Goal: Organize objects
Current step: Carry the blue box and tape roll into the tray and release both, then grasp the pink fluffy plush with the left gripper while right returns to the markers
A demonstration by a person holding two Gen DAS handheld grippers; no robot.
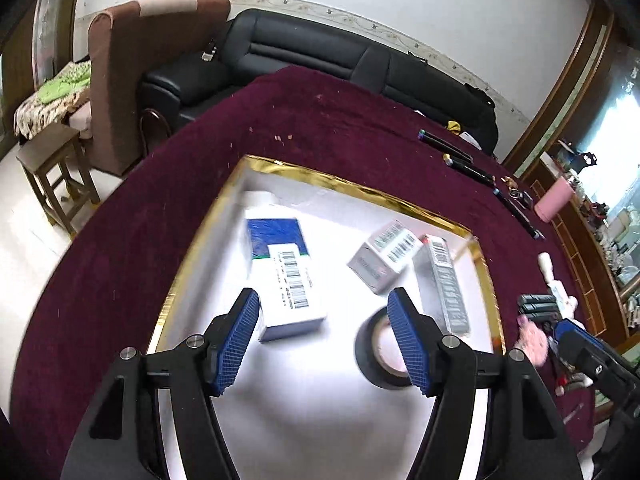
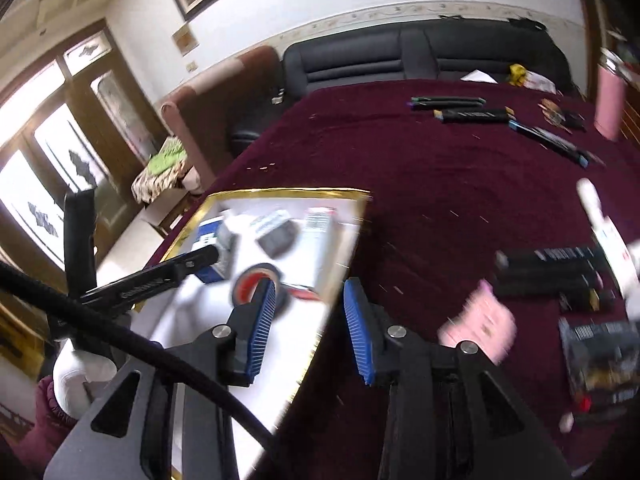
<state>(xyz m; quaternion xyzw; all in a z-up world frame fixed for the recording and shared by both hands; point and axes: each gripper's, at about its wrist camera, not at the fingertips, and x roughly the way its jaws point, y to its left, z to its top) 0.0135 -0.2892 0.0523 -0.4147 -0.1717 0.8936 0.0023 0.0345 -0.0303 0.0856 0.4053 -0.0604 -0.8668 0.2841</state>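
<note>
The left gripper (image 1: 326, 340) hangs over the gold-rimmed white tray (image 1: 320, 408) with its jaws spread and nothing between them. Below lie a blue-and-white box (image 1: 286, 280), a roll of black tape (image 1: 382, 354) (partly hidden by one blue pad) and two grey cartons (image 1: 386, 256).

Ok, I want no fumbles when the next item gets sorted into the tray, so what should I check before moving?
1. Left gripper open and empty: ok.
2. Right gripper open and empty: ok.
3. Free space on the gold-rimmed tray: ok, near part bare.
4. Tape roll clear of the left gripper: cannot tell, one finger overlaps it in view.
5. Pink packet reachable on the cloth: ok, just beside the right gripper.
6. Sharp view of the black boxes: not ok, blurred.
</note>
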